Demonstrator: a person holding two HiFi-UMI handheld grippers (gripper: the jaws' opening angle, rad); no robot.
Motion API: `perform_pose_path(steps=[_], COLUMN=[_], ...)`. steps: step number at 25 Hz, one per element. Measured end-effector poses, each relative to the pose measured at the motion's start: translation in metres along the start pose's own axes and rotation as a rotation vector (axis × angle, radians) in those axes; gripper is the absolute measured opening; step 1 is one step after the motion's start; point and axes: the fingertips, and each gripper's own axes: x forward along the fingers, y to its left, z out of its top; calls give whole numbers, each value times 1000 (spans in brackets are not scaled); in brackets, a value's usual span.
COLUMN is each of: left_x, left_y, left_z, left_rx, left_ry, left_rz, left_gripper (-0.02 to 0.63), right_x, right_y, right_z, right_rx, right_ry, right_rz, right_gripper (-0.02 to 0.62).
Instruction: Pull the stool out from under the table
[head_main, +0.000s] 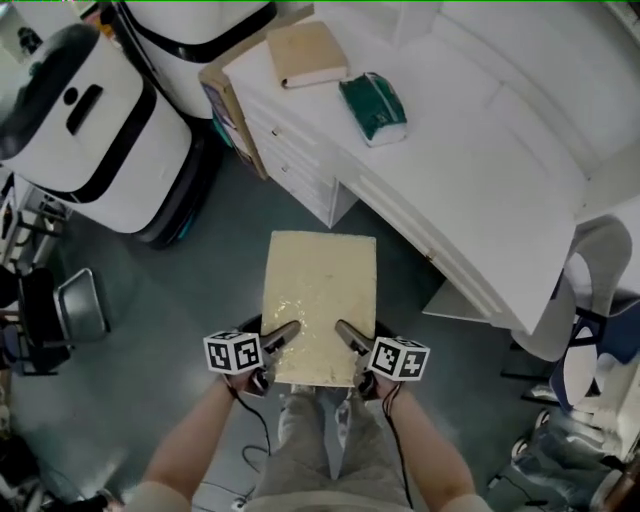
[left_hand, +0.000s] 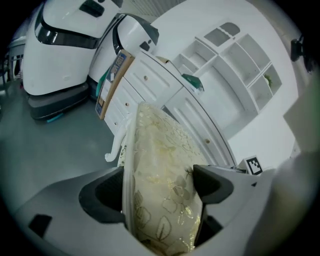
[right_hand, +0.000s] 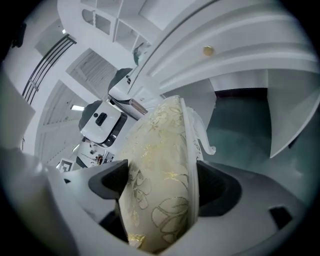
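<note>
While left claw and right claw clamp stool, legs half-hidden

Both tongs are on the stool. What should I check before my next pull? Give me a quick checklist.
1. Left tongs shut on the stool, at its near edge: ok.
2. Right tongs shut on the same edge: ok.
3. Whole stool seat shows clear of the table top in the head view: ok.
4. Stool's feet down on the floor: hidden under the seat, cannot tell.
5. Room to pull back: the person's legs stand right at the near edge: not ok, probably step back first.
</note>
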Motion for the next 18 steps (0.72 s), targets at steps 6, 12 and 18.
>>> perform_pose_path(steps=[6,12,18], left_x=[-84,-154,-220], left_y=[-9,-5,-4], left_z=[14,15,12], left_rx=[-68,-130,-186], left_ry=[-126,-235,-306], left_rz=[38,90,156], left_gripper=[437,437,436], right_x=[-15,-17,-18], right_y=[83,153,212], right_z=[6,1,-18], right_rx=[-121,-239,-284], right_ry=[69,132,209], right_rz=[57,121,191], right_gripper=[434,434,434])
